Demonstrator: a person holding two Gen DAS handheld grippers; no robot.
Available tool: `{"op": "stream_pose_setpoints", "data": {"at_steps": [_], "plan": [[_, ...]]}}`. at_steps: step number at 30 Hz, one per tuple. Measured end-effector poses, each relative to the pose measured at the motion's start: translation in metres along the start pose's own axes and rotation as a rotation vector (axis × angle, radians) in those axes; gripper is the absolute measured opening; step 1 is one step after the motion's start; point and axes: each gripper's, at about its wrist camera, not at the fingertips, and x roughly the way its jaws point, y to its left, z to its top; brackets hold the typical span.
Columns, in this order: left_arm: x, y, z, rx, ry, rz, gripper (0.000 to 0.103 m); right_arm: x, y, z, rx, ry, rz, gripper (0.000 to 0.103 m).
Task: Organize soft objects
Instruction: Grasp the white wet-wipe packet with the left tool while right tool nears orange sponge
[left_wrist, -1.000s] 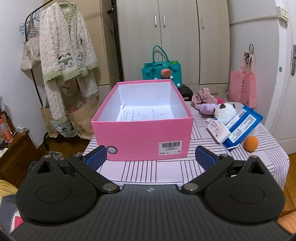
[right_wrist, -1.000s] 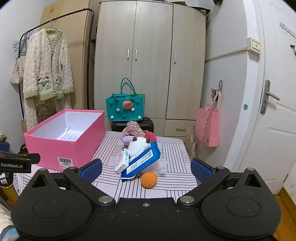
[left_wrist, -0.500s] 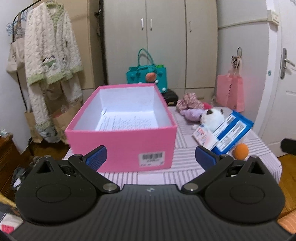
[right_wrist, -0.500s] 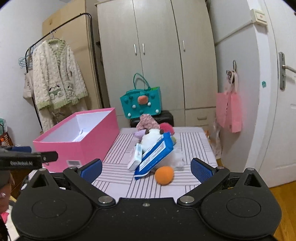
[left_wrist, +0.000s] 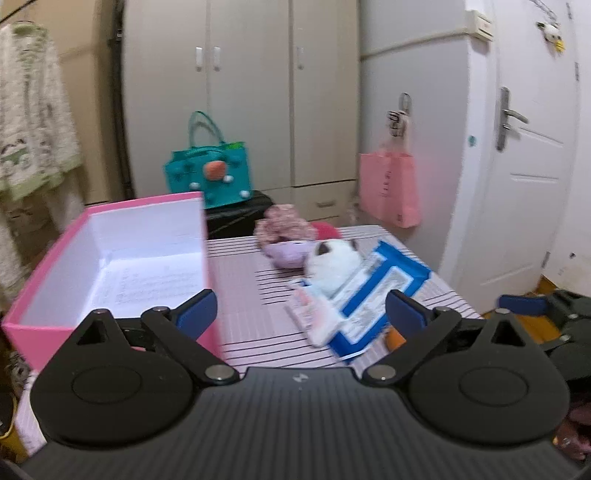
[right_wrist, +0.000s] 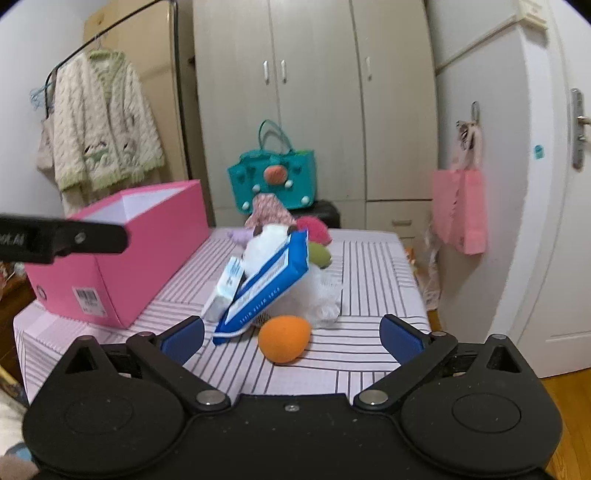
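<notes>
On your left stood the pink box (right_wrist: 122, 254), open-topped on the striped table (right_wrist: 369, 258), with only a printed sheet lying on its floor, so by my reading the sorting had not yet begun and you were in the approach step. Your left gripper (left_wrist: 301, 308) hung with jaws wide apart and nothing between them, aimed past the box's right wall toward the heap. The heap itself sat mid-table, well apart from the box: a white plush (right_wrist: 267, 243), a blue packet (right_wrist: 275, 282) leaning on it, and an orange ball (right_wrist: 284, 343) nearest you. Your right gripper (right_wrist: 291, 332) was likewise spread and empty, lined up just short of that ball. The next move probably called for easing it forward, straddling the ball, and squeezing gently.
</notes>
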Motion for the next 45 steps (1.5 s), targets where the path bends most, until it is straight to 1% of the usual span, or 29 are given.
{"op": "stream_pose_setpoints", "data": {"at_steps": [3, 5, 7, 9, 11, 12, 13, 14, 17, 21, 24, 26, 27, 29, 30, 32, 36, 38, 41, 44, 45], "plan": [[0.016, -0.012, 0.004, 0.011, 0.010, -0.043, 0.090, 0.010, -0.003, -0.003, -0.020, 0.023, 0.025, 0.098], [0.029, -0.017, 0.005, 0.011, 0.020, -0.068, 0.083, 0.018, -0.007, -0.004, -0.013, 0.035, 0.032, 0.098], [0.042, -0.021, 0.007, 0.001, 0.032, -0.090, 0.078, 0.026, -0.010, -0.005, 0.005, 0.048, 0.047, 0.097], [0.054, -0.023, 0.008, -0.026, 0.053, -0.105, 0.072, 0.035, -0.012, -0.007, 0.016, 0.064, 0.060, 0.094], [0.068, -0.022, 0.009, -0.076, 0.090, -0.101, 0.064, 0.045, -0.013, -0.010, 0.021, 0.079, 0.061, 0.090], [0.076, -0.022, 0.010, -0.100, 0.114, -0.098, 0.063, 0.051, -0.014, -0.010, 0.028, 0.087, 0.060, 0.089], [0.084, -0.021, 0.009, -0.122, 0.140, -0.094, 0.062, 0.055, -0.015, -0.011, 0.033, 0.094, 0.061, 0.085], [0.093, -0.020, 0.009, -0.144, 0.170, -0.083, 0.062, 0.059, -0.016, -0.012, 0.038, 0.100, 0.064, 0.082], [0.112, -0.017, 0.007, -0.195, 0.219, -0.057, 0.062, 0.067, -0.018, -0.013, 0.034, 0.107, 0.071, 0.080], [0.125, -0.014, 0.005, -0.237, 0.246, -0.038, 0.062, 0.066, -0.007, -0.016, -0.063, 0.087, 0.072, 0.080], [0.132, -0.014, 0.003, -0.260, 0.253, -0.020, 0.062, 0.068, -0.008, -0.015, -0.054, 0.088, 0.081, 0.072], [0.137, -0.013, 0.002, -0.278, 0.258, -0.012, 0.062, 0.072, -0.013, -0.014, -0.023, 0.099, 0.088, 0.061], [0.139, -0.012, 0.001, -0.290, 0.264, -0.012, 0.062, 0.074, -0.016, -0.013, -0.007, 0.106, 0.101, 0.060], [0.145, -0.010, -0.002, -0.324, 0.281, -0.010, 0.062, 0.076, -0.019, -0.014, 0.020, 0.111, 0.133, 0.051], [0.148, -0.009, -0.003, -0.339, 0.293, -0.009, 0.062, 0.077, -0.019, -0.013, 0.030, 0.112, 0.147, 0.050], [0.154, -0.007, -0.006, -0.376, 0.309, -0.011, 0.062, 0.079, -0.018, -0.013, 0.034, 0.108, 0.147, 0.050], [0.159, -0.002, -0.008, -0.415, 0.289, 0.025, 0.062, 0.081, -0.020, -0.012, 0.041, 0.108, 0.152, 0.049], [0.164, 0.002, -0.010, -0.445, 0.303, 0.026, 0.063, 0.082, -0.023, -0.011, 0.044, 0.110, 0.150, 0.049], [0.168, 0.007, -0.015, -0.496, 0.321, 0.010, 0.064, 0.081, -0.023, -0.012, 0.046, 0.114, 0.152, 0.049], [0.170, 0.009, -0.015, -0.520, 0.329, -0.042, 0.065, 0.082, -0.022, -0.012, 0.036, 0.120, 0.151, 0.049], [0.170, 0.009, -0.015, -0.522, 0.329, -0.045, 0.065, 0.082, -0.022, -0.011, 0.032, 0.121, 0.152, 0.049]]}}
